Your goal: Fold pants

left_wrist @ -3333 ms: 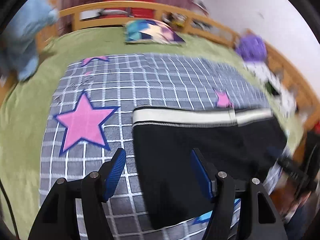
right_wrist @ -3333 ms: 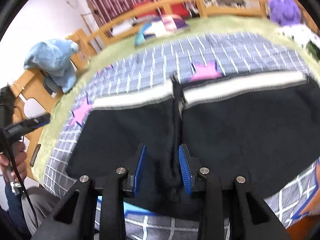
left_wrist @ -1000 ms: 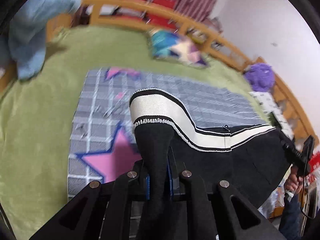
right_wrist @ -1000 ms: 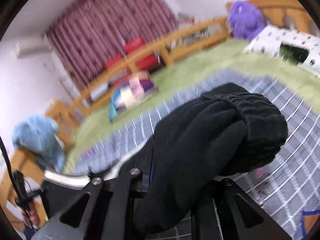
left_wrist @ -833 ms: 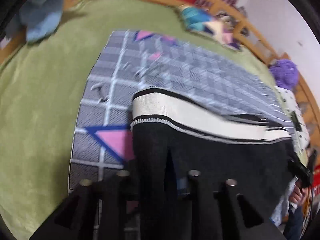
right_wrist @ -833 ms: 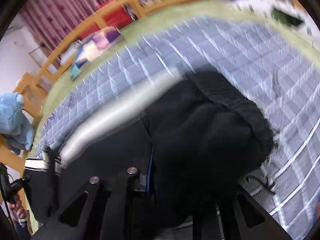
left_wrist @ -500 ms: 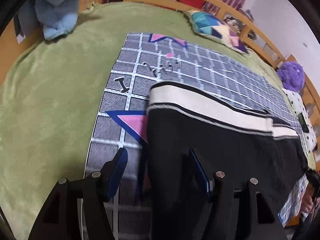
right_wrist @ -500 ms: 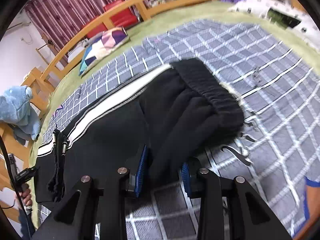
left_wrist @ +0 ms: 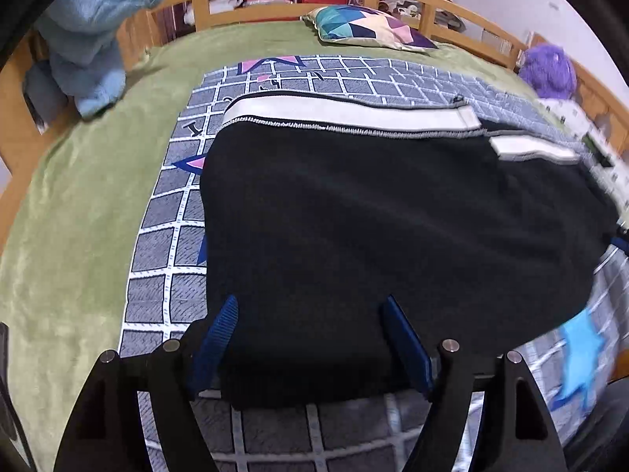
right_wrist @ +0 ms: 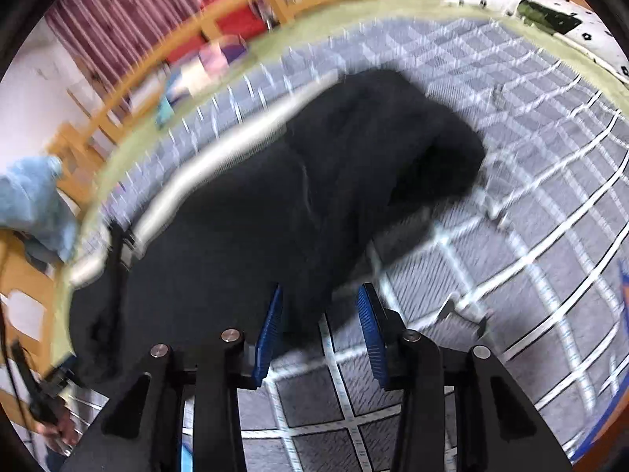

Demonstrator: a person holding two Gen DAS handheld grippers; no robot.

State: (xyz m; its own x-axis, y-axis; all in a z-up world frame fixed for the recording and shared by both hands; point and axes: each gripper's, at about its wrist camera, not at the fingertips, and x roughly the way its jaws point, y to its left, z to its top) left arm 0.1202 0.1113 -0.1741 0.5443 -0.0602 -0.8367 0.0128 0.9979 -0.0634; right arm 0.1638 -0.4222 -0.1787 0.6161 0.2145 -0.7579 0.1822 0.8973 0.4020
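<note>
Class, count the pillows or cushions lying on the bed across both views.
2: a multicoloured geometric cushion near the headboard rail, and a white black-dotted pillow at the bed's far right edge. Others may be hidden.

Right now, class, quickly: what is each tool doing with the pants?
Left tool: open and opening wider, gripping nothing; the black pants lie between its jaws.
Right tool: open, still opening; the pants' edge lies between its jaws, released.

Green bed, checked blanket atop
</note>
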